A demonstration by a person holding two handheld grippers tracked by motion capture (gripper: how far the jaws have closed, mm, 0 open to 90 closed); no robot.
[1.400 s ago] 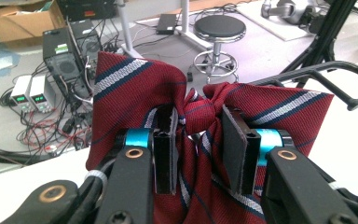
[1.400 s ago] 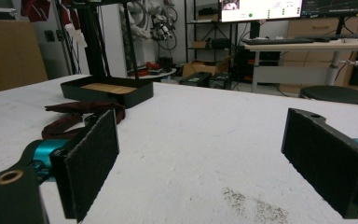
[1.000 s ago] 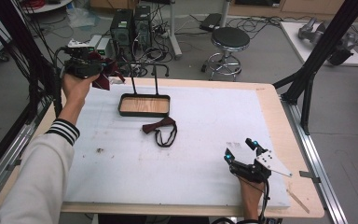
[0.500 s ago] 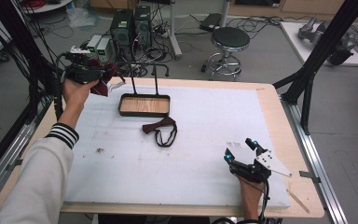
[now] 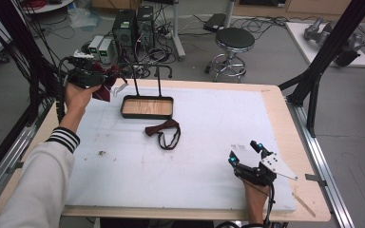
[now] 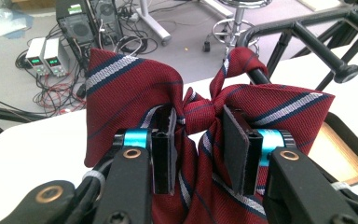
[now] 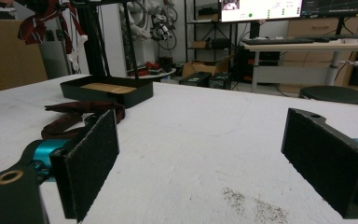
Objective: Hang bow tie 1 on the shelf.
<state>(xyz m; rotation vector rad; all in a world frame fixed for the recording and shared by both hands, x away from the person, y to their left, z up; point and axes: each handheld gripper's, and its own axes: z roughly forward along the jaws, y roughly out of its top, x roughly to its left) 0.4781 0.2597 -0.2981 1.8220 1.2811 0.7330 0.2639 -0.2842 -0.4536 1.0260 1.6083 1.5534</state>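
left gripper point(image 6: 198, 149) pinches a striped woven bow tie point(image 6: 135, 93) at its knot; right gripper point(image 7: 205, 158) gapes wide, felt-padded

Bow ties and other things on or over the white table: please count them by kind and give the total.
Red striped bow tie, held in the left tongs: 1
Dark red bow tie, lying on the mat: 1
Black rack with wooden base: 1
Total: 3

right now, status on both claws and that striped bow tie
Left claw shut on red striped bow tie, raised beside the black stand. Right claw open, resting low. Second tie lying on table; path clear.
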